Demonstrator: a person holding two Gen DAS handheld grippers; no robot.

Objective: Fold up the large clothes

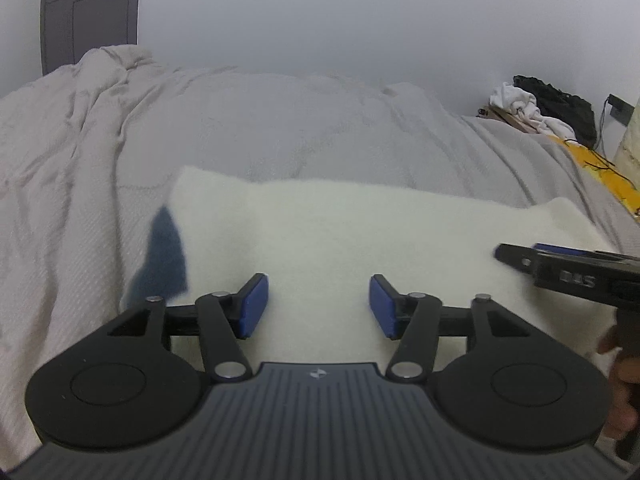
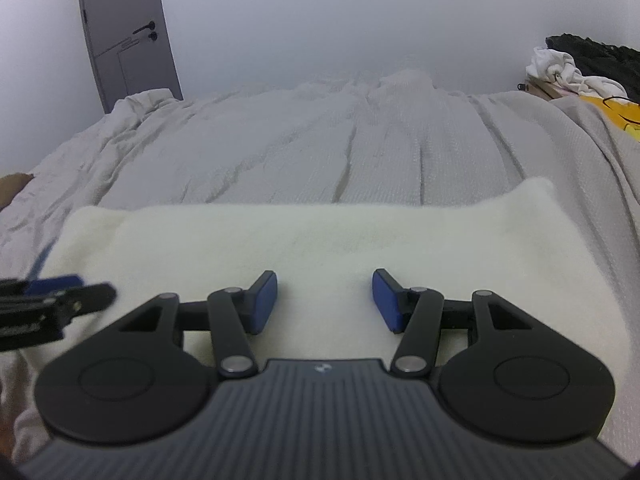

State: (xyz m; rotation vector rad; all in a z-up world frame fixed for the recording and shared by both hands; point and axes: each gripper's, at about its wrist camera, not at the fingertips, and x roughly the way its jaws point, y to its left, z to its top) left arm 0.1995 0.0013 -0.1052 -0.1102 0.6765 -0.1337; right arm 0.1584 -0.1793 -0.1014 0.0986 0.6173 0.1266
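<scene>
On the bed (image 2: 360, 140), spread over the grey cover, lies the cream garment (image 1: 340, 232), a dark blue patch (image 1: 162, 256) at its left edge. I hold my left gripper (image 1: 318, 306) and right gripper (image 2: 324, 300) just above the cloth, both with jaws apart and nothing between the blue pads (image 2: 266, 300). Behind stands a door (image 1: 90, 8).

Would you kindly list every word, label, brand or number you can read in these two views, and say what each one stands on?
None can be read for certain.
Raised lettering on the side of the right tool, seen from the left wrist view: too blurred to read.
Small white emblem on the left tool body: a symbol, no letters.
Small white emblem on the right tool body, right wrist view: also a symbol only.
</scene>
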